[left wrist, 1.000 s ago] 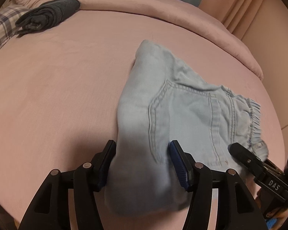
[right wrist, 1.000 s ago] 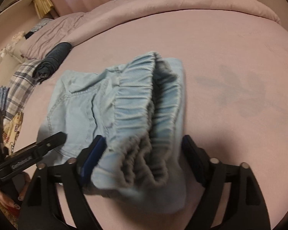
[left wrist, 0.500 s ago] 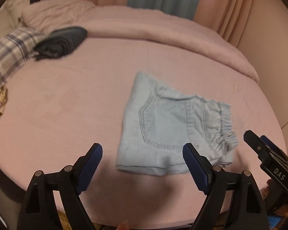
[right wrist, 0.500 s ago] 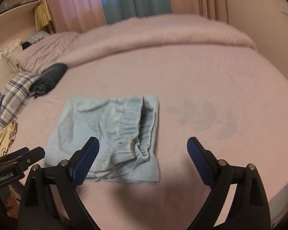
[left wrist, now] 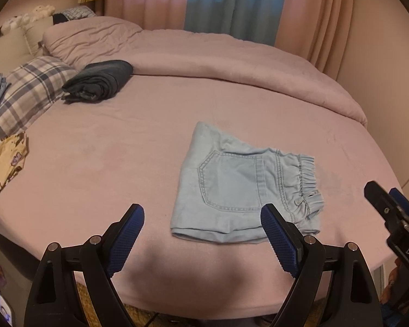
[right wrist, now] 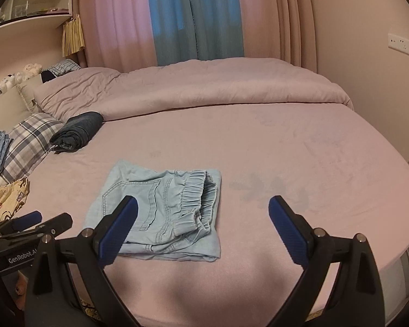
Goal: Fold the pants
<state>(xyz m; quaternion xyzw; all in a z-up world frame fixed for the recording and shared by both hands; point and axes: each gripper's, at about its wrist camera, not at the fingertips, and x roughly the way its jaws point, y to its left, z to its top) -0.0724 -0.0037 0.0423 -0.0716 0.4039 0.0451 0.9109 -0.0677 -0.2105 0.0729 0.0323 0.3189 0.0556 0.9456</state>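
Nearest – left gripper [left wrist: 201, 227]: jaws spread wide, nothing between the pads, held above the bed edge.
Right gripper [right wrist: 203, 219]: jaws spread wide too, empty.
Pants [left wrist: 245, 188]: pale blue denim, folded into a compact square – flat on the pink bed [left wrist: 109, 150], free of both grippers, elastic waistband to the right.
Farther back: dark rolled garment [left wrist: 99, 80] beside a plaid pillow [left wrist: 30, 92].
Far end: bunched duvet [right wrist: 204, 87], then curtains [right wrist: 177, 19].

One folded pair of light-blue pants [left wrist: 245, 190] lying on one pink bed [left wrist: 122, 150], one rolled dark garment [left wrist: 98, 80] sitting near one plaid pillow [left wrist: 32, 87], one pink pillow [right wrist: 76, 90] resting behind, two grippers showing, left gripper [left wrist: 201, 234], right gripper [right wrist: 201, 226].
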